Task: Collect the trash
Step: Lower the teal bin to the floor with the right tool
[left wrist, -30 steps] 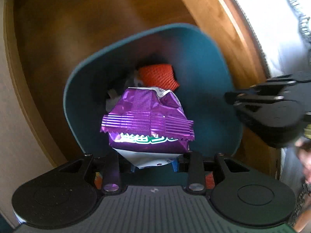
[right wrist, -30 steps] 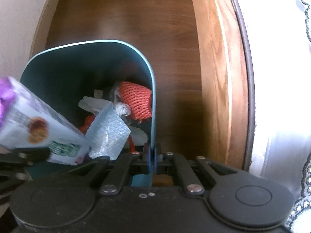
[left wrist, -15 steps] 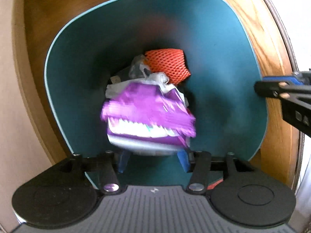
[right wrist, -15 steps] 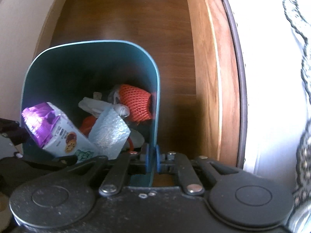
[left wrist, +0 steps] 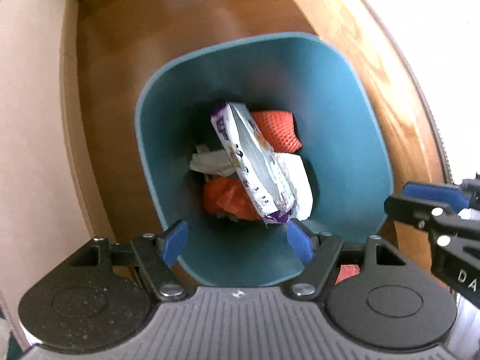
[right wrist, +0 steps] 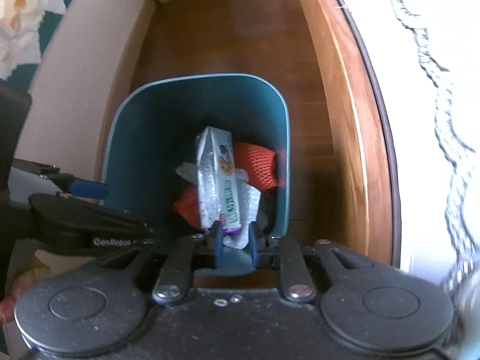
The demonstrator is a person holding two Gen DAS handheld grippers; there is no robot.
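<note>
The purple-and-white snack wrapper (left wrist: 255,162) lies inside the teal bin (left wrist: 345,96) on the wooden floor, on top of an orange net (left wrist: 279,129) and crumpled paper (left wrist: 210,162), so this piece looks collected. The left tool (left wrist: 237,240) is opening wide over the bin with nothing between its jaws. The right tool (right wrist: 235,244) is opening too, narrowly parted and gripping nothing; whether more trash remains elsewhere cannot be told.

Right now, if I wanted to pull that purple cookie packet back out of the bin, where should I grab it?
Probably by its top end, coming straight down from above. The purple cookie packet stands tilted on the other trash inside the teal bin, so that end sticks up highest and clear. It is thin and flat there, so the fingers should pinch across the flat faces.
</note>
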